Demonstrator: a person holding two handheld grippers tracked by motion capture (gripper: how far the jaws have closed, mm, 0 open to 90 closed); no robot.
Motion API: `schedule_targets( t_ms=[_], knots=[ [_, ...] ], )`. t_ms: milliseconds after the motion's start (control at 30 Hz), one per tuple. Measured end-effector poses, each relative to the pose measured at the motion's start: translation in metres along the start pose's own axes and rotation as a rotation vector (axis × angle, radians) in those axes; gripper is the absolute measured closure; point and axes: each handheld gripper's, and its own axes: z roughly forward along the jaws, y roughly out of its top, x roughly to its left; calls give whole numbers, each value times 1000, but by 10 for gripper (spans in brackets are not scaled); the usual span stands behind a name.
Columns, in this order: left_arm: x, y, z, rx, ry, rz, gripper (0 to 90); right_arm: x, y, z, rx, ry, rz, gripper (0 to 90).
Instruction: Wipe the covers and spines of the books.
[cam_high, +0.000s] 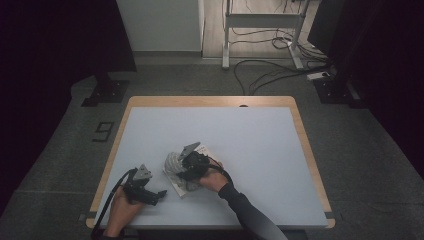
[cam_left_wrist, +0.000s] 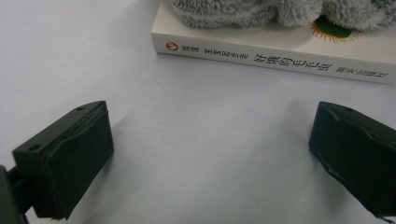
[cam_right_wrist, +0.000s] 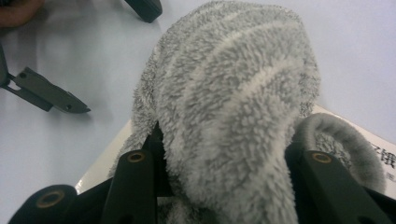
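A white paperback book (cam_high: 186, 189) (cam_left_wrist: 280, 58) lies flat on the pale table (cam_high: 260, 150), left of centre near the front. A fluffy grey striped cloth (cam_high: 172, 161) (cam_left_wrist: 261, 11) (cam_right_wrist: 233, 102) is heaped on the book. My right gripper (cam_high: 181, 169) (cam_right_wrist: 229, 186) reaches in from the right, its jaws pressed against both sides of the cloth's bulk. My left gripper (cam_high: 156, 195) (cam_left_wrist: 210, 149) rests low on the table just left of the book, pointing at its spine, with jaws wide open and nothing between them. One of its fingers (cam_right_wrist: 46, 93) shows beyond the cloth.
The table's wooden rim (cam_high: 210, 101) frames the pale mat, with bare room at the back and right. On the floor beyond are a white frame's legs (cam_high: 226, 55), loose cables (cam_high: 270, 75) and black stand bases (cam_high: 105, 92) (cam_high: 335, 90).
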Motion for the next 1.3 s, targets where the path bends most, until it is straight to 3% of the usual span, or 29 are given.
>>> schedule_targets(
  t_ms=[833, 1300],
  knots=[
    [0, 0, 0, 2, 0, 2, 0, -31, -19, -16, -2, -65, 68, 552],
    [0, 0, 0, 2, 1, 2, 0, -55, -33, -27, -1, -132, 130, 551]
  ],
)
